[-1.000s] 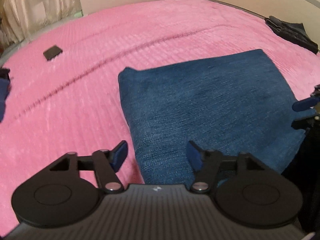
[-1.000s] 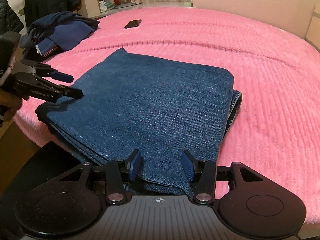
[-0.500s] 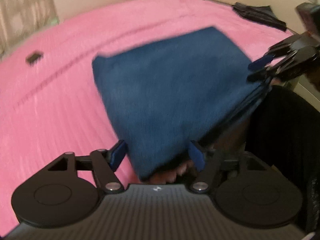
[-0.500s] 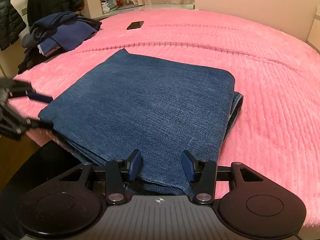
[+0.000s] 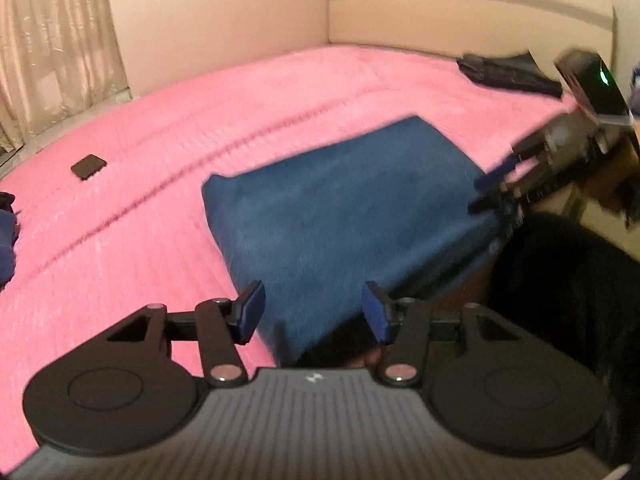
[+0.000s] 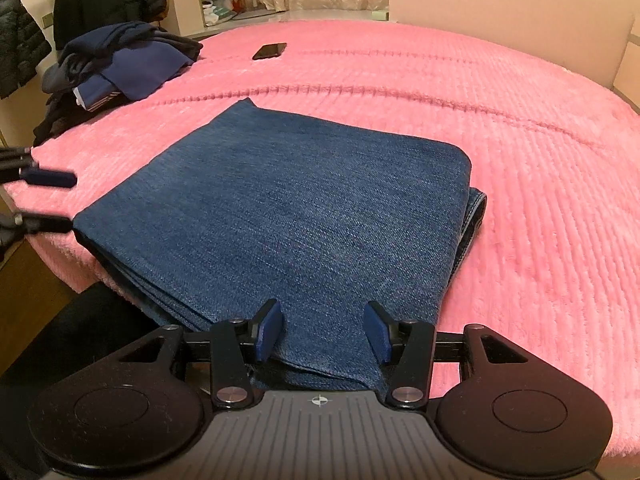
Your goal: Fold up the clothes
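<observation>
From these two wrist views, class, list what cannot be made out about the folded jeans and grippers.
- Folded jeans: near edge hidden behind the right gripper, right wrist view.
- Left gripper, jaws closing: contact with the jeans lost in blur.
- Clothes pile: garment types unclear.

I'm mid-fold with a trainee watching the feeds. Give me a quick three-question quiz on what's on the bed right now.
1. True or false: the folded jeans lie flat on the pink bedspread.
2. Which lies closest to the phone?
A. the right gripper
B. the pile of dark clothes
C. the left gripper
3. Fill in: the near edge of the jeans sits between the right gripper's ____ .

Key: 1 true; 2 B; 3 fingers, which stand apart on either side of the denim without clearly pinching it.
</observation>
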